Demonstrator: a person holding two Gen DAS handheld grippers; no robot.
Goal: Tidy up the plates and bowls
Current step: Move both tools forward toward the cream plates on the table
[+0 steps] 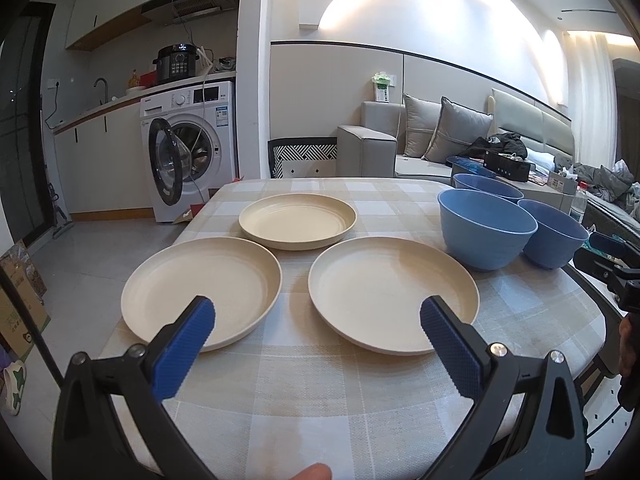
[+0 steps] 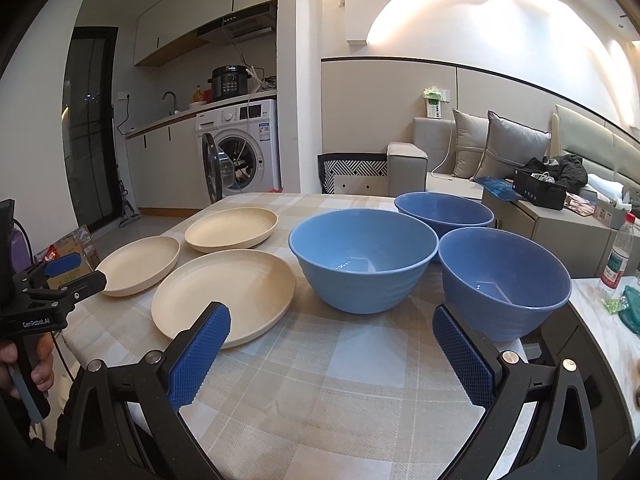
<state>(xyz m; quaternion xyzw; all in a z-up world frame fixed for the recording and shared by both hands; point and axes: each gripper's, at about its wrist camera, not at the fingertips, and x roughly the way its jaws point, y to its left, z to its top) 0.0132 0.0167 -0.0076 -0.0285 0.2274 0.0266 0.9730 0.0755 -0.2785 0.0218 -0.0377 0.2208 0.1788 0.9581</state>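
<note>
Three cream plates lie apart on the checked tablecloth: a near-left plate (image 1: 200, 288), a near-right plate (image 1: 394, 292) and a far plate (image 1: 298, 220). Three blue bowls stand upright to their right: a front bowl (image 1: 486, 228), a right bowl (image 1: 554, 232) and a back bowl (image 1: 486, 186). My left gripper (image 1: 316, 320) hovers open over the near edge, between the two near plates, holding nothing. My right gripper (image 2: 332, 322) is open and empty too, in front of the front bowl (image 2: 362, 258) and the right bowl (image 2: 504, 280). The near-right plate (image 2: 224, 292) lies just past its left finger.
The table (image 1: 320, 400) ends close in front of me and on the left, above a tiled floor. A water bottle (image 2: 618, 252) and small items sit on a side surface at right. A sofa (image 1: 440, 148) stands behind; a washing machine (image 1: 188, 148) with its door open is far left.
</note>
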